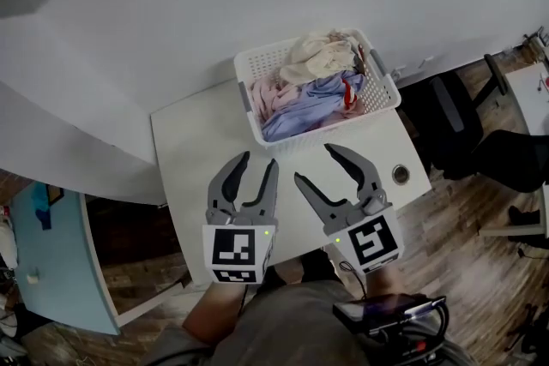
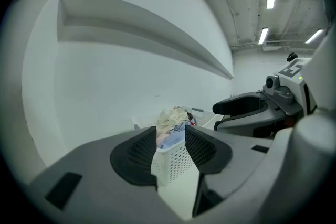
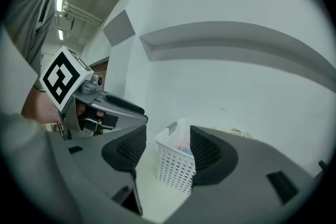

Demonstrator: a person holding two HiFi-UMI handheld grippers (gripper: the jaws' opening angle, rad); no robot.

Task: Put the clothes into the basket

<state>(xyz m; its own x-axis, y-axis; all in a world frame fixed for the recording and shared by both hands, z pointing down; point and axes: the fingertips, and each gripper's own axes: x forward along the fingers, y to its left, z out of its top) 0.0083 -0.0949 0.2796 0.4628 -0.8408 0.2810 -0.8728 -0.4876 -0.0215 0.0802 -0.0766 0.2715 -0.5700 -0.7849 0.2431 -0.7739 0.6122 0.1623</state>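
Observation:
A white perforated basket [image 1: 380, 95] stands at the far end of a small white table [image 1: 197, 150], against the wall. It is heaped with clothes [image 1: 319, 81]: cream on top, pink and pale blue beneath, a bit of red. My left gripper [image 1: 256, 162] and right gripper [image 1: 312, 164] hover side by side over the table's near half, short of the basket, both open with nothing between the jaws. The basket [image 2: 173, 160] shows ahead through the left jaws, and the basket [image 3: 176, 162] also shows through the right jaws.
A round metal fitting [image 1: 401, 175] sits in the table's right near corner. A dark office chair [image 1: 480, 141] stands to the right of the table on the wood floor. A pale blue cabinet [image 1: 47, 261] is at the lower left. A ledge [image 2: 142, 34] runs along the white wall.

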